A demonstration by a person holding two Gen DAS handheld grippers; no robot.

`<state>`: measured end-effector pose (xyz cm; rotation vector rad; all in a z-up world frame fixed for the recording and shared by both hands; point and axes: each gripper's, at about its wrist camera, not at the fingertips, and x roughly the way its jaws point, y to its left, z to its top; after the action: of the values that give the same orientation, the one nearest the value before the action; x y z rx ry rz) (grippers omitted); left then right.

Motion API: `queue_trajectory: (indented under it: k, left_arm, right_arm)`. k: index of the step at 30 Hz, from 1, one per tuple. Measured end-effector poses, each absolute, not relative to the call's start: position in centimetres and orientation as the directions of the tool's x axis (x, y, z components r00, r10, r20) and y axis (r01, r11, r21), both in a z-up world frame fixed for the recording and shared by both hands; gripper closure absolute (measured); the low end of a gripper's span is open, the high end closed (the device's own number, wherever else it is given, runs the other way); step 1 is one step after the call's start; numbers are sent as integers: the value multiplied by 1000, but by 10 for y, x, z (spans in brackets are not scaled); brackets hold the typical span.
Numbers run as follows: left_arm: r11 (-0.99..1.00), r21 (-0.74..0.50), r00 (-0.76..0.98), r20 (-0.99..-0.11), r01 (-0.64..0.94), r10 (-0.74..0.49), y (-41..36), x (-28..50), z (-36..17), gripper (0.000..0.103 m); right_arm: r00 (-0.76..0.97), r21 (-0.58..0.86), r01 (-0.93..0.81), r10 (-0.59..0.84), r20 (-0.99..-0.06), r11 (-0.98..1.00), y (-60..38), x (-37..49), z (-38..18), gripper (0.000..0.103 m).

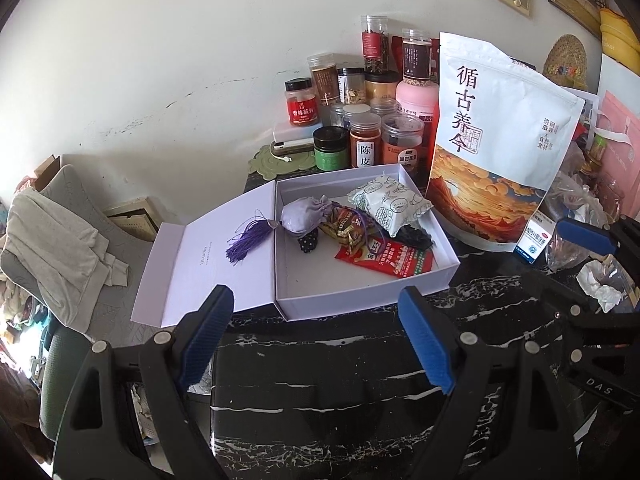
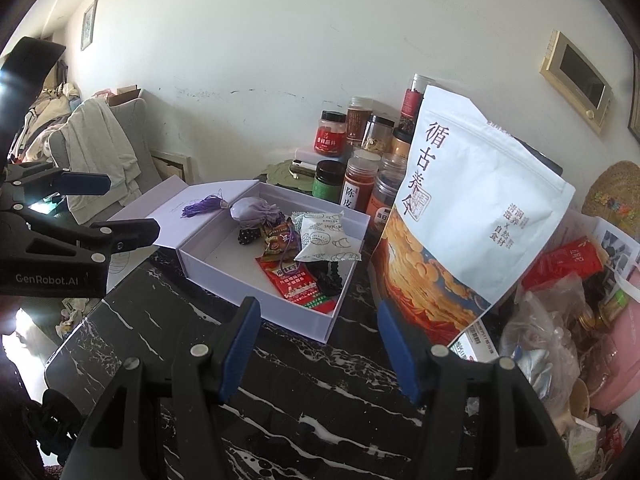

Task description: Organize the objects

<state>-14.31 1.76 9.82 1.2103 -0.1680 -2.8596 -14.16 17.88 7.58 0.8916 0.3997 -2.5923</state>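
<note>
Left tongs [image 1: 318, 336] and right tongs [image 2: 318, 350] wide, empty | step: filling box [image 1: 360, 304] | next: you grasp something beside it.

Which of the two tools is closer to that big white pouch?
Right. The right tool hangs open just before the big white pouch; the left tool faces the open box, pouch off right.
</note>
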Motion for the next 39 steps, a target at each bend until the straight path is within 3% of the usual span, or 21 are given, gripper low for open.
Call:
queue_trajectory:
  k: [8,39]
  left_arm:
    - [-992,129,-692,-715,5,-96,20,-131,97,14]
    - [-997,54,-652,-758,-57,-3,25,-124,83,14]
  right_arm:
    - [-725,-115,417,-254,-641,-901,179,-134,71,41]
    - [-687,-109,351,-176,-705,-930,193,-133,60,41]
